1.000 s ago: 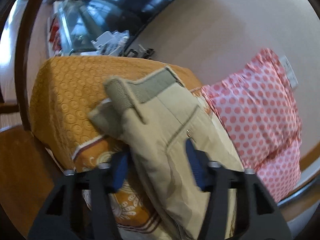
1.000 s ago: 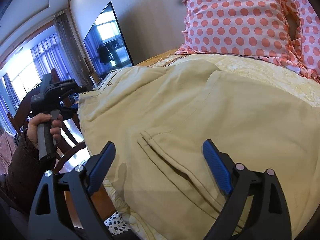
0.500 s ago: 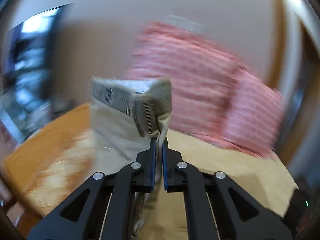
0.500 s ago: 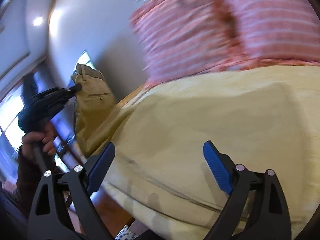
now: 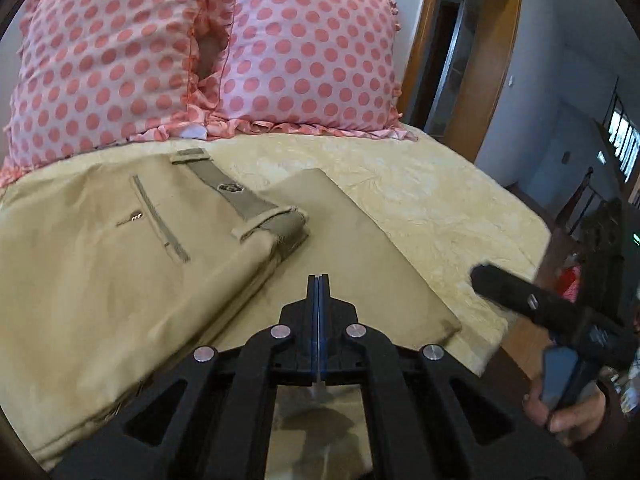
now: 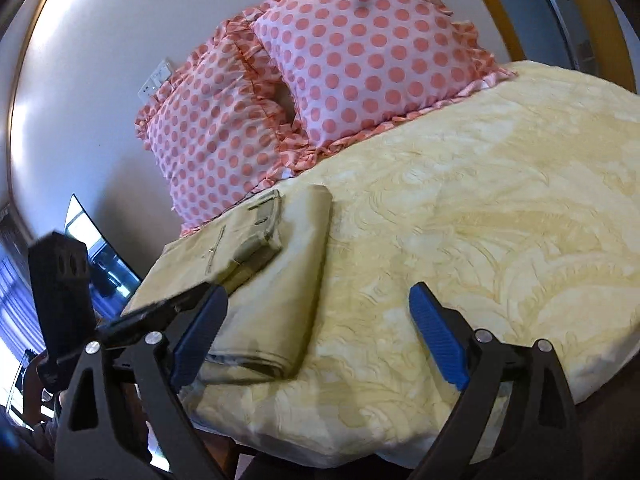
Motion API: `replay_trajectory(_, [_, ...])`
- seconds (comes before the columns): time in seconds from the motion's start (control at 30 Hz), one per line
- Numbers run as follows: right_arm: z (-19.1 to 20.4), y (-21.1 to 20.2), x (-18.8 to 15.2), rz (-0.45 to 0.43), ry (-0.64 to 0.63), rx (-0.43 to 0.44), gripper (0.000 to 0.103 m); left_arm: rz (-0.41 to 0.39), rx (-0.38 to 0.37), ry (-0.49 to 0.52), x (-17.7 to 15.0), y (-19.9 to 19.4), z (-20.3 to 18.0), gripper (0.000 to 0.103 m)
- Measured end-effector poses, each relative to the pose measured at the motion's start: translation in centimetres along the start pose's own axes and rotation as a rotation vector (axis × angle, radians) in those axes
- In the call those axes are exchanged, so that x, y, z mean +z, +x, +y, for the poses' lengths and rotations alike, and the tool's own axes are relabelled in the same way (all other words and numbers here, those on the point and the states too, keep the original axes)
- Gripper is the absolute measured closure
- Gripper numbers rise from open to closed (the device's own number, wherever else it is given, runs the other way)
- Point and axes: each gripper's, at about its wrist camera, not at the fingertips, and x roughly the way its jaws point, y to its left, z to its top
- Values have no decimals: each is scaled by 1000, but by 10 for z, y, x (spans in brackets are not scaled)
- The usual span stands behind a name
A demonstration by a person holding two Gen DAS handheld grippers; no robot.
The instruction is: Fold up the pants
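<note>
Left gripper hovers clenched with nothing between its fingers over the folded pants, right gripper spread wide above bare bedspread beside their edge.

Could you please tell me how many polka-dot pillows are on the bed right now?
2. One pink, coral-dotted frilled pillow leans against the wall on the left; the second pink dotted frilled pillow stands beside it on the right, overlapping it. More may be hidden outside these views.

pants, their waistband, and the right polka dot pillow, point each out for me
pants (image 5: pixel 100 280), left wrist view, on the folded-over upper layer
waistband (image 5: pixel 230 190), left wrist view, mid-strip near the logo
right polka dot pillow (image 5: pixel 308 52), left wrist view, centre of its face
</note>
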Motion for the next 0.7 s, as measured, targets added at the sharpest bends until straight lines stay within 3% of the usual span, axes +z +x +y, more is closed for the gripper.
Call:
replay_trajectory(0.07, [15, 11, 15, 4, -30, 86, 11, -35, 0, -13, -1, -22, 5, 103])
replay_trajectory(0.13, [34, 30, 25, 63, -35, 169, 11, -70, 25, -26, 5, -43, 11, 103])
replay_trajectory(0.27, [64, 83, 32, 226, -29, 147, 12, -124, 167, -42, 8, -75, 25, 87])
replay_trajectory(0.3, [69, 95, 32, 259, -34, 122, 14, -127, 194, -51, 7, -78, 32, 74])
replay_trajectory(0.33, [73, 110, 30, 301, -37, 89, 17, -132, 226, -64, 4, -83, 39, 48])
replay_trajectory(0.4, [78, 129, 27, 356, -23, 45, 19, -156, 275, -83, -1, -91, 50, 18])
replay_trajectory(0.47, [84, 141, 25, 370, -20, 9, 20, -179, 307, -80, -4, -100, 56, 18])
replay_trajectory(0.57, [92, 154, 28, 375, -23, -49, 33, -197, 331, -96, -6, -108, 67, 12])
replay_trajectory(0.63, [89, 161, 31, 350, 4, -72, 60, -197, 332, -104, -7, -108, 73, 11])
replay_trajectory(0.7, [77, 168, 31, 330, 63, -50, 68, -191, 326, -124, -9, -110, 81, 11])
